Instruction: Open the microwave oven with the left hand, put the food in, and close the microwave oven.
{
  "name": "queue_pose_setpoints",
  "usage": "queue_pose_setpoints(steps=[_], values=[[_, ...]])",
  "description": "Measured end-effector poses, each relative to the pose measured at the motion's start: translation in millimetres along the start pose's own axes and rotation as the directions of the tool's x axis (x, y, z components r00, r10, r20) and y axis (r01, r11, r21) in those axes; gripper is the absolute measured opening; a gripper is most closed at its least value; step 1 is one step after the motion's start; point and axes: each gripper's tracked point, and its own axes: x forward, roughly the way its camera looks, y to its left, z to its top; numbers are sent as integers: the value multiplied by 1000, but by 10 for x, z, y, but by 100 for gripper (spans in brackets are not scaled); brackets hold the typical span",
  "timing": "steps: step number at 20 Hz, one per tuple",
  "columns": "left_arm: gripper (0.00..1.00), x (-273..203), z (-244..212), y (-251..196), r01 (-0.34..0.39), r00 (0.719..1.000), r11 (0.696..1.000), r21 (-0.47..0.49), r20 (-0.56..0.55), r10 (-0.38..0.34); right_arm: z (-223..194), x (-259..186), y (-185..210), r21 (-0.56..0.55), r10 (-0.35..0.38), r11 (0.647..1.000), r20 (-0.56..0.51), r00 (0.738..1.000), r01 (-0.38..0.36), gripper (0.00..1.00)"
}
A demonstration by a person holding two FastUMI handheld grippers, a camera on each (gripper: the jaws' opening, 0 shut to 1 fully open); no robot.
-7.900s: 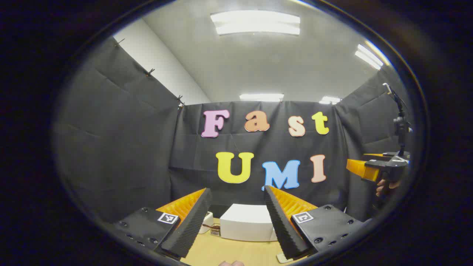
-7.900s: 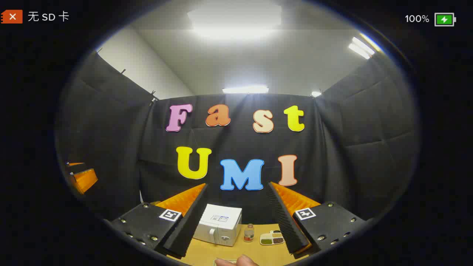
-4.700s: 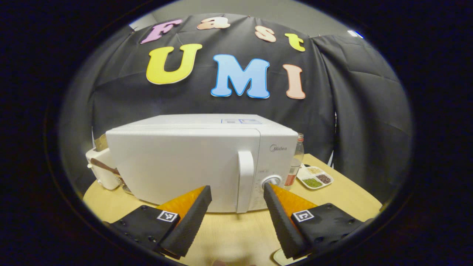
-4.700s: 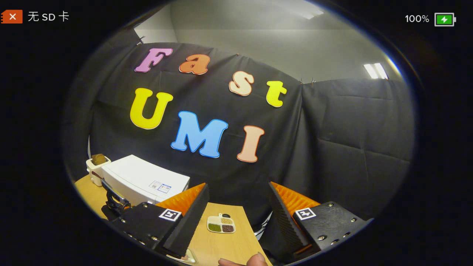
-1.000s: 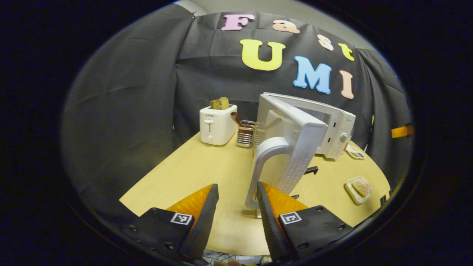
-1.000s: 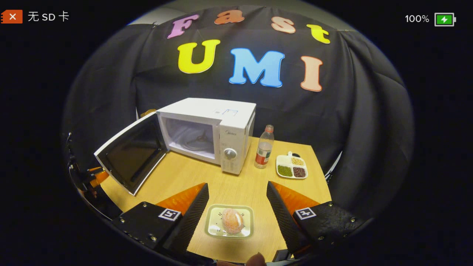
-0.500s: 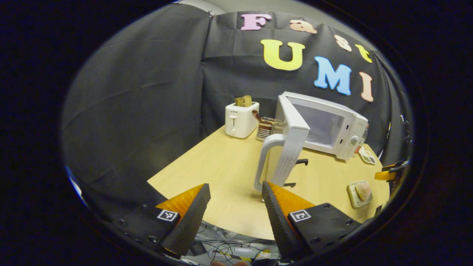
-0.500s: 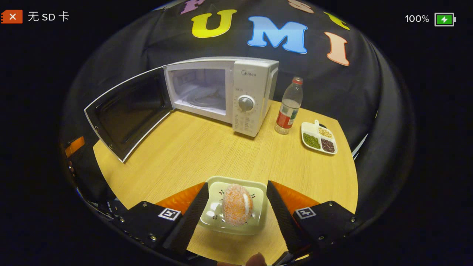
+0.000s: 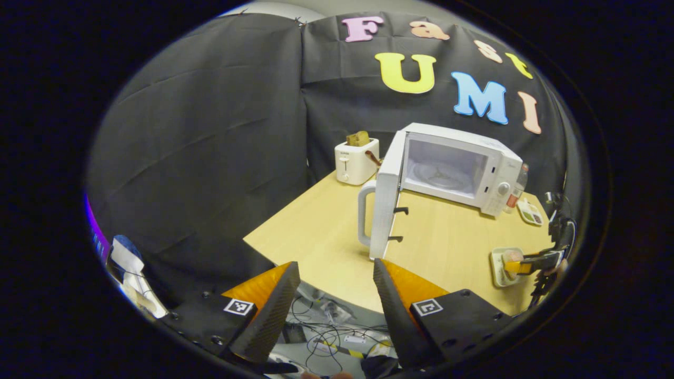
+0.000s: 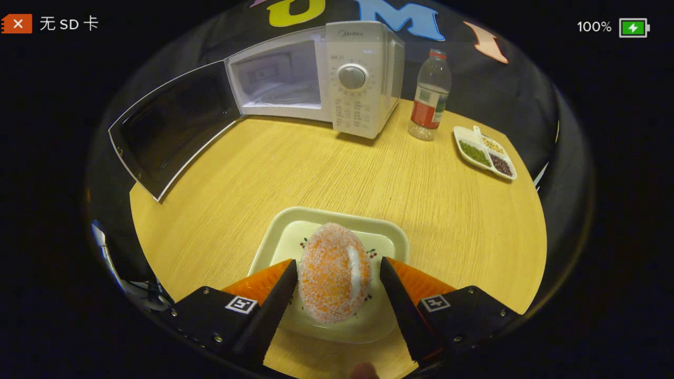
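One orange sugared bun sits on a pale dish at the near edge of the tabletop, between the spread fingers of the right gripper, which flank it without clearly pressing on it. Far across the tabletop the microwave stands with its door swung wide to the left. Right of it are a bottle and a divided dish of beans. Left gripper hangs open and empty off the tabletop's near edge, over cables on the floor; a toaster stands left of the microwave.
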Motion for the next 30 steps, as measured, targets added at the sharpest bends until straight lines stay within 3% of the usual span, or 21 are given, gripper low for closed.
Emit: queue_pose_setpoints(steps=[1,2,3,4,5,6,11,12,17,22,27,30], values=[[99,-62,-37,-54,-7,1000,1000,6,-10,7,31,15,14,-13,16,1000,25,1000,-16,97],[89,-127,-94,-127,-13,1000,1000,13,-22,13,-13,5,11,-27,16,1000,18,1000,-16,94],[98,-168,-112,-212,-11,1000,1000,17,-27,12,-21,64,-41,-30,-8,1000,30,1000,9,82],[92,-187,-103,-322,-6,1000,1000,23,-26,6,-11,-20,-50,-28,6,1000,24,1000,-5,74],[94,-191,-81,-408,0,1000,999,37,-23,1,-4,-5,-36,-23,10,1000,34,999,-9,69],[89,-216,-74,-447,5,1000,999,50,-19,-4,-9,11,-41,-20,22,1000,31,999,-21,69],[89,-227,163,-658,43,999,998,49,28,-45,11,-16,-89,20,14,1000,34,999,-15,69],[89,-201,179,-653,51,998,997,53,34,-53,42,-36,-127,31,1,1000,49,999,-2,60],[89,-144,224,-436,81,994,996,38,65,-84,80,-157,-86,119,-26,993,47,999,20,59],[89,-99,324,60,126,982,988,89,132,-137,394,-430,95,232,-127,967,94,987,102,59],[89,42,633,338,248,933,952,179,219,-285,955,-681,596,339,-178,935,203,963,101,59],[89,70,971,417,280,906,931,233,258,-336,1376,-770,954,388,-158,921,263,952,45,59]])
